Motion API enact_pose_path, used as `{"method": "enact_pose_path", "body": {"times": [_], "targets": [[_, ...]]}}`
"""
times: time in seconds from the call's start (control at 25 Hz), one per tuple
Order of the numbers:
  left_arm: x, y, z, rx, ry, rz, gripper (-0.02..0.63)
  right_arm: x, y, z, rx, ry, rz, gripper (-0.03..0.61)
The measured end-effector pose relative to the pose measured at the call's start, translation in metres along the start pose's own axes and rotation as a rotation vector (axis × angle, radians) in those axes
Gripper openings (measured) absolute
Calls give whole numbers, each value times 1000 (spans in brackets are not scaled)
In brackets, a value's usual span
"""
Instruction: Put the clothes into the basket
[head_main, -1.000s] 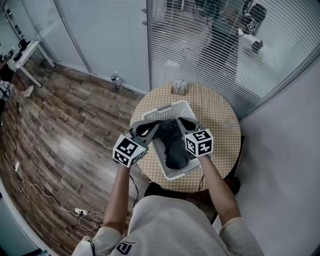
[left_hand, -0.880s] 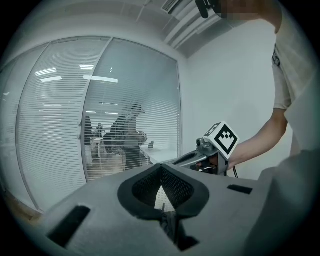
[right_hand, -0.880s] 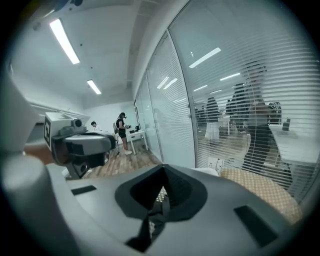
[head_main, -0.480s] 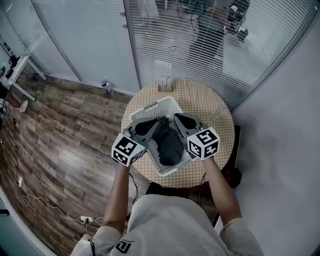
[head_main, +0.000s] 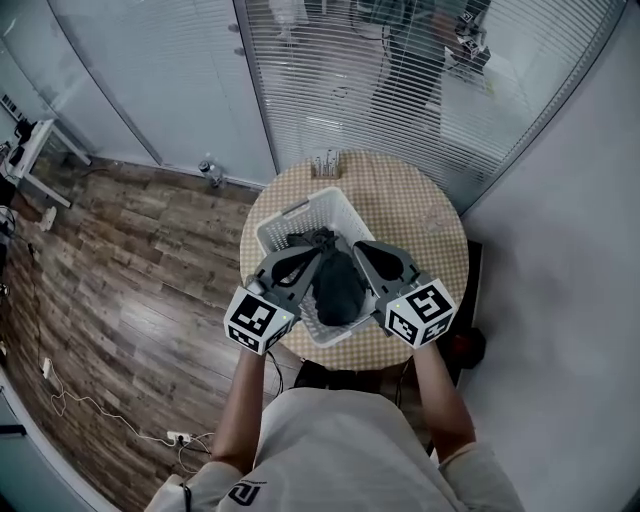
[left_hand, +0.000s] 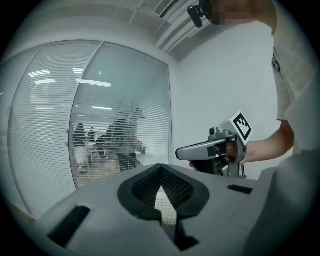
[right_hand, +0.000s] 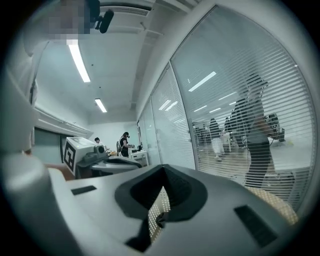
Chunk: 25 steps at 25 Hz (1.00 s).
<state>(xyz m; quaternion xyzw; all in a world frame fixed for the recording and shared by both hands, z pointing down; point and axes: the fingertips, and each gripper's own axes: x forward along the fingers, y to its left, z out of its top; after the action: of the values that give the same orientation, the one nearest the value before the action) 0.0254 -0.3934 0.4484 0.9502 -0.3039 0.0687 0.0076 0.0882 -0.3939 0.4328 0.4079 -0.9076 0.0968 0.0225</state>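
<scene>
A white slatted basket (head_main: 283, 222) stands on the round checked table (head_main: 410, 195), with a heap of dark clothes (head_main: 338, 285) lying inside it. My left gripper (head_main: 316, 256) hovers over the basket's left side with its jaws together and nothing between them. My right gripper (head_main: 362, 248) hovers over the right side, also shut and empty. The two point inward toward each other above the clothes. In the left gripper view the jaw tips (left_hand: 161, 167) meet, and the right gripper (left_hand: 210, 150) shows beyond them. The right gripper view shows its own tips (right_hand: 162, 170) closed.
A small holder (head_main: 325, 163) stands at the table's far edge, and a faint clear glass (head_main: 432, 218) stands at the right. A glass wall with blinds (head_main: 400, 80) rises behind the table. A bottle (head_main: 210, 170) stands on the wooden floor at the left.
Both grippers have drawn back a little toward me and spread slightly apart. The dark clothes stay in the basket. My head view has shifted.
</scene>
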Motion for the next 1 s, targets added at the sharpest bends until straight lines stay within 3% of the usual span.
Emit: {"method": "enact_pose_path", "body": {"times": [0.44,1.0], "targets": [[-13,-3,-23,-15,38,11,13,-6,9,-30,31,24,9,18],[-7,-2,-17,-18,49,-4,12,-9,7,-22,-5,34,0,18]]}}
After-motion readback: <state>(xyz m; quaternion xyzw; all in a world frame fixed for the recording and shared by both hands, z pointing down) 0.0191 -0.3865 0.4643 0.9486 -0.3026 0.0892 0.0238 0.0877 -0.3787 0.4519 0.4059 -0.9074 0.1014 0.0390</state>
